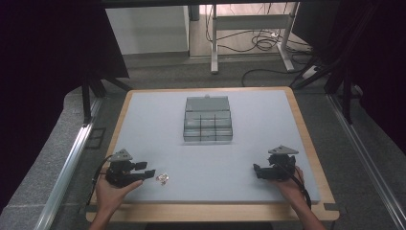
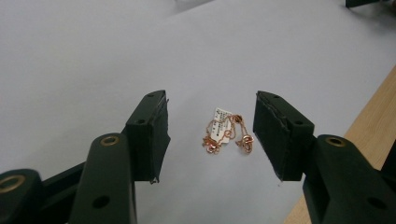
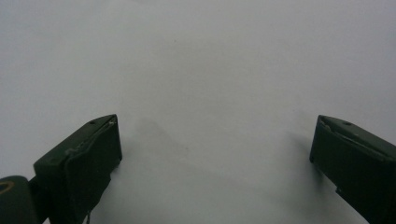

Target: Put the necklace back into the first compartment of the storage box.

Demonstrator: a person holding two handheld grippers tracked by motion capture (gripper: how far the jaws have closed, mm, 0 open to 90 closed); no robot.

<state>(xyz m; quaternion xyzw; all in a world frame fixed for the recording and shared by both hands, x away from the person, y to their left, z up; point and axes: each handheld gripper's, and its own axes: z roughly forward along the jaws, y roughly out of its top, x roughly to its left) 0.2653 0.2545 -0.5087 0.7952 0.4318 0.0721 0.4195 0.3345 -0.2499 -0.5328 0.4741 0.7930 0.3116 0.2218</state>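
A thin rose-gold chain point(image 2: 227, 133) with a small white tag lies bunched on the pale grey mat, near the front left point(image 1: 163, 178). My left gripper point(image 1: 149, 173) rests just left of it, open. In the left gripper view its two black jaws stand wide apart, and the gripper point(image 2: 210, 116) has the chain on the mat ahead between them, untouched. At the front right my right gripper point(image 1: 256, 170) is open too. Its wide-spread jaws hover over bare mat point(image 3: 215, 84) in the right gripper view, the gripper point(image 3: 215, 140) holding nothing.
A clear plastic compartment box point(image 1: 207, 119) with its lid raised stands at the mat's middle back. The mat point(image 1: 268, 120) lies on a wooden table point(image 1: 311, 143) whose edge runs close to the chain point(image 2: 373, 112). Desk legs and cables sit on the floor beyond.
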